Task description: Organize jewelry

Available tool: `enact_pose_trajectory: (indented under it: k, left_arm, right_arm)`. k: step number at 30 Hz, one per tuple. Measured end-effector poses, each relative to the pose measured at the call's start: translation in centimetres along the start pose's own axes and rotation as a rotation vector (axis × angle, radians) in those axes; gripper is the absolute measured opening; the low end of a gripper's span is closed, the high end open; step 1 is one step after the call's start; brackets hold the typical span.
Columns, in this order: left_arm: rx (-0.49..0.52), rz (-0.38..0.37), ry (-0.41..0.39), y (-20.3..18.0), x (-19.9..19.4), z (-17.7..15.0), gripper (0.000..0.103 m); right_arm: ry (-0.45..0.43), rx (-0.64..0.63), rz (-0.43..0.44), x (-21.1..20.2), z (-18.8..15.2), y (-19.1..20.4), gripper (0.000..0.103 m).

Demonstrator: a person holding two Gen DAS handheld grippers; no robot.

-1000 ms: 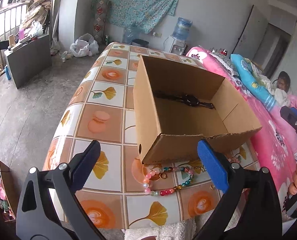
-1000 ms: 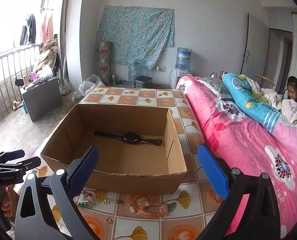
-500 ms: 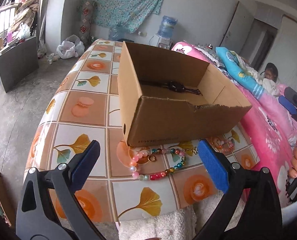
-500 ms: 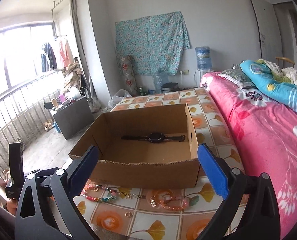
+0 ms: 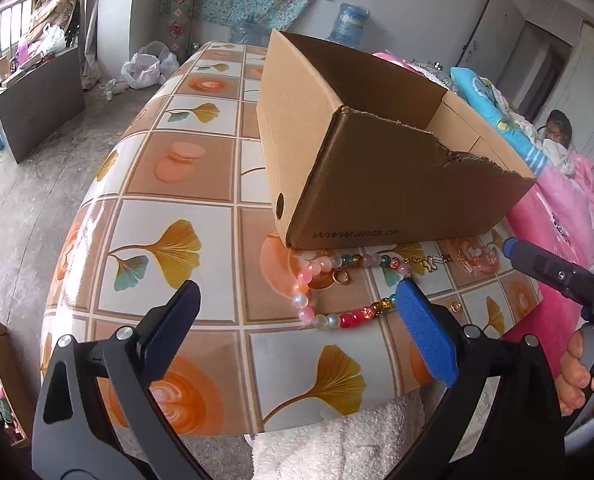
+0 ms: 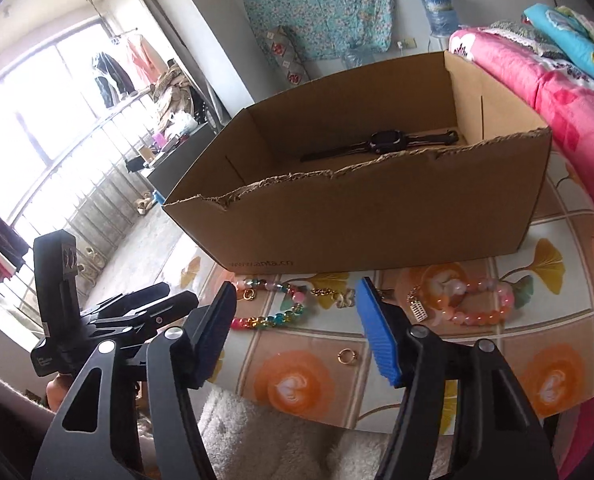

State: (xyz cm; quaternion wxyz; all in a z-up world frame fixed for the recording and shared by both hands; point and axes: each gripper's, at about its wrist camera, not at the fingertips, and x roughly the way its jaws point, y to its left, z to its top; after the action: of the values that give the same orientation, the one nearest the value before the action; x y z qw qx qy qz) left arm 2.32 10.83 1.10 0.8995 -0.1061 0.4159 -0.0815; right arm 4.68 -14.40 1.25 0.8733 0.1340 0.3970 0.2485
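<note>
Two loose bead strands lower centre: multicoloured bracelet, light, limp, slippery; best pinched across beads. Right gripper half-closing, empty; left gripper released.

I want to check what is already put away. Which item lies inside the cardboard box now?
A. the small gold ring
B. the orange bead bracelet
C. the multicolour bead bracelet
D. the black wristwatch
D: in the right wrist view the black wristwatch lies on the floor of the cardboard box, while both bracelets and the ring lie on the table in front of it.
</note>
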Motion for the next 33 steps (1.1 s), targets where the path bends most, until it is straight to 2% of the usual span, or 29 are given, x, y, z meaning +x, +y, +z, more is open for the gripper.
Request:
enact_pose_trajectory:
  k: [2,5,9,15,18,23,33]
  left_arm:
    - [0.022,0.012,-0.009,-0.2,0.1,0.0,0.093]
    - [0.092,0.035,0.000,-1.0,0.5,0.0,0.079]
    - [0.166,0.055,0.037,-1.9,1.5,-0.1,0.061]
    - [0.216,0.113,0.094,-2.1,3.0,0.1,0.041]
    - [0.225,0.119,0.117,-2.0,3.4,0.3,0.034]
    - [0.231,0.102,0.141,-1.9,3.7,0.5,0.032]
    - [0.274,0.124,0.149,-3.1,4.4,0.8,0.017]
  right_arm:
    - [0.031,0.019,0.020,1.1,0.1,-0.1,0.046]
    - [0.073,0.022,0.034,2.7,0.2,0.1,0.037]
    - [0.123,-0.013,0.017,4.7,0.1,0.9,0.032]
    - [0.168,-0.046,-0.034,6.7,0.3,1.3,0.025]
    - [0.187,-0.054,-0.057,7.4,0.4,1.5,0.021]
    - [0.227,-0.057,-0.071,8.5,0.3,1.1,0.015]
    - [0.259,-0.072,-0.087,10.0,0.6,1.3,0.011]
